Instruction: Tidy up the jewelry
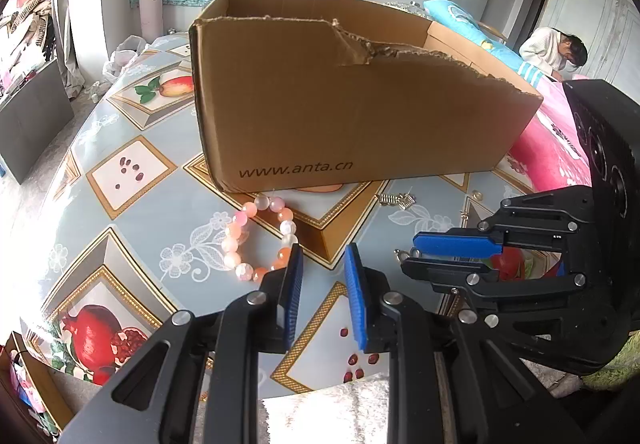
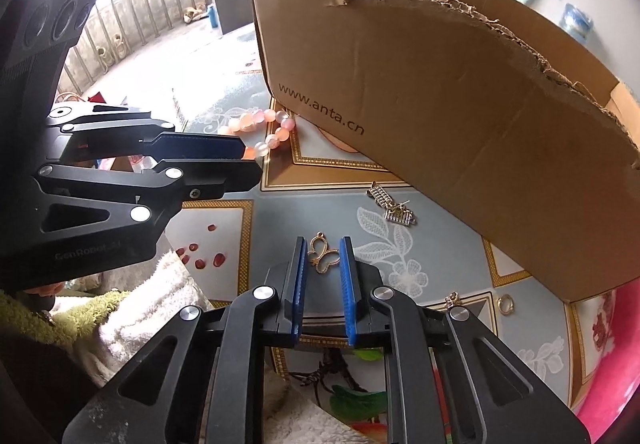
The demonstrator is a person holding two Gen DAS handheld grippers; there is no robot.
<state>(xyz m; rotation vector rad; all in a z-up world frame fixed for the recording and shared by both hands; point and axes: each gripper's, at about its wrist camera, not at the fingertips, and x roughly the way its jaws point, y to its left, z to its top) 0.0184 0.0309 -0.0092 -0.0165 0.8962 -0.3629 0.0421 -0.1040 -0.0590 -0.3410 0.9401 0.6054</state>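
While my right gripper [image 2: 323, 252] straddles the gold butterfly pendant [image 2: 322, 253] on the tabletop [image 2: 224, 240], its blue fingers [image 2: 347, 276] stand close at either wing; I judge them just touching it, though I cannot tell whether the pinch is firm. My left gripper [image 1: 320, 264] hangs over bare cloth just right of the bead bracelet [image 1: 256, 240], its fingers [image 1: 294, 280] spread a little with nothing between them; one pad covers the bracelet's near edge.

What worries me is the pendant itself: it is flat, thin and open-worked, lying flush on slick printed oilcloth. If the pads only catch the wing tips, it could skate out sideways or tip and drop as I lift. If I press down too low, the fingers may drag the cloth instead. The cardboard box [image 2: 440, 92] stands just behind, with a torn, ragged front wall; a loosely held charm carried over that rim could snag or fall short of the opening. My two tools are also near each other, so a careless swing of the left could knock the bracelet or bump the right.

By my count: one box, one bead bracelet, one butterfly pendant, one pile of silver comb-like pieces [image 2: 390, 206] by the box wall, whose number I cannot tell, one small gold ring [image 2: 506, 303] and one small gold charm [image 2: 452, 299] beside it near the box corner.
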